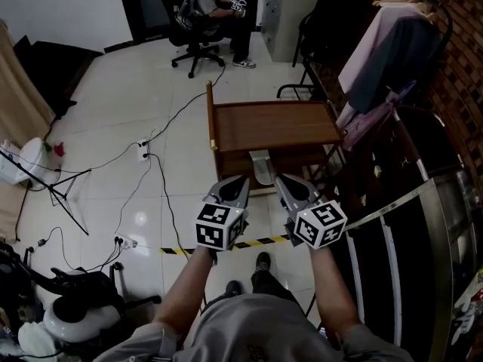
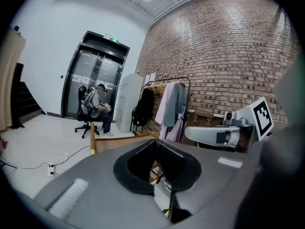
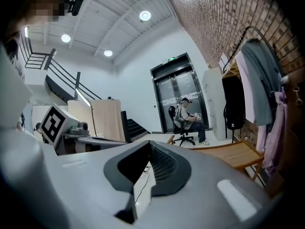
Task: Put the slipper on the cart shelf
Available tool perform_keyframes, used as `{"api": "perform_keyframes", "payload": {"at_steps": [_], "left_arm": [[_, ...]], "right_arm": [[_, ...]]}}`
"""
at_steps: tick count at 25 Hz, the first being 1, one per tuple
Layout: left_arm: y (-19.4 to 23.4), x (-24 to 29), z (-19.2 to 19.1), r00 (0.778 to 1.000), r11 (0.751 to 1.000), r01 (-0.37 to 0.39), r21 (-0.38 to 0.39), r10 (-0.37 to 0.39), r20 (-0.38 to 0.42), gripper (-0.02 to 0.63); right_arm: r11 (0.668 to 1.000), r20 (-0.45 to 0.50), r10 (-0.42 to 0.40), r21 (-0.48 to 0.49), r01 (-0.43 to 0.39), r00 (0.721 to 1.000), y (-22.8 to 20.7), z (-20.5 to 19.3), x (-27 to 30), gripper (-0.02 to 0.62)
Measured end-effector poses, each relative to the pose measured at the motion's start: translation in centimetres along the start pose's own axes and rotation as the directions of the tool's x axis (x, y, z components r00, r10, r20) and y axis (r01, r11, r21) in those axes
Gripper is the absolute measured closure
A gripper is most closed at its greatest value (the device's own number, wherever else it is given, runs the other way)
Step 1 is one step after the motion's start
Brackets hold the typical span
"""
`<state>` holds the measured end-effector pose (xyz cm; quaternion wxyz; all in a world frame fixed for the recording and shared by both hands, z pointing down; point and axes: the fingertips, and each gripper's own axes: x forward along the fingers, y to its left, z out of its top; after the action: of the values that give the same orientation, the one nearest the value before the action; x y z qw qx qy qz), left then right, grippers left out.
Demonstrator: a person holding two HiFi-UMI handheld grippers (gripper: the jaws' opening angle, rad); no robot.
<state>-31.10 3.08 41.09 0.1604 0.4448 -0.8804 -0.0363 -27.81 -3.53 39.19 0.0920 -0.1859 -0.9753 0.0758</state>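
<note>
**Head view.**
- Left claw (image 1: 238, 182) and right claw (image 1: 284, 181): side by side at 6 o'clock, each with jaws together, nothing held.
- Cart (image 1: 272, 124): wooden, at 12 o'clock from both claws, near.
- Slipper (image 1: 262, 167): pale, lying low under the cart's top board, just past the claw tips at 12 o'clock. Whether it rests on the lower shelf or on the floor cannot be told.
- Clothes rail (image 1: 392, 44): at 2 o'clock.

**Left gripper view.**
- Jaws meet along a thin seam and carry nothing.
- The cart's top board shows at 10 o'clock.

**Right gripper view.**
- Jaws fully closed and empty.
- The cart's top board lies at 3 o'clock.

**Handling, judged.**
- The slipper is likely light, soft and bendy, with little risk of damage.
- Pinch the strap or the sole's side edge. A hold at the toe would probably let it droop.
</note>
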Motion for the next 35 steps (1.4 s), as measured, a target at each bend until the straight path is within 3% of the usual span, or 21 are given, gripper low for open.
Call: {"api": "perform_keyframes", "payload": {"at_steps": [7, 14, 20, 28, 33, 35], "left_arm": [[1.1, 5.7, 3.2, 0.998, 0.998, -0.06, 0.017, 0.06, 0.007, 0.598], [1.1, 9.5, 5.7, 0.995, 0.994, -0.092, 0.053, 0.091, 0.027, 0.598], [3.1, 11.5, 4.8, 0.996, 0.995, -0.09, 0.046, 0.09, 0.005, 0.598], [5.8, 14.1, -0.9, 0.994, 0.996, -0.08, -0.029, 0.078, -0.082, 0.598], [8.2, 17.8, -6.4, 0.988, 0.995, -0.077, -0.062, 0.068, -0.138, 0.598], [9.2, 19.2, -9.2, 0.984, 0.995, -0.083, -0.059, 0.072, -0.161, 0.598]], "right_arm": [[0.998, 0.037, 0.068, -0.001, -0.068, 0.997, -5.7, 2.8, 3.5, 0.595], [0.994, 0.05, 0.072, -0.092, -0.067, 0.996, -9.4, 4.4, 6.1, 0.595], [0.995, 0.024, 0.065, -0.075, -0.063, 0.998, -10.5, 3.9, 8.1, 0.595], [0.999, -0.138, -0.029, -0.049, 0.023, 0.99, -13.8, -3.3, 10.1, 0.595], [0.998, -0.273, -0.055, -0.033, 0.047, 0.96, -16.8, -11.4, 13.0, 0.595], [0.998, -0.334, -0.059, -0.031, 0.052, 0.941, -18.2, -15.5, 13.9, 0.554]]}}
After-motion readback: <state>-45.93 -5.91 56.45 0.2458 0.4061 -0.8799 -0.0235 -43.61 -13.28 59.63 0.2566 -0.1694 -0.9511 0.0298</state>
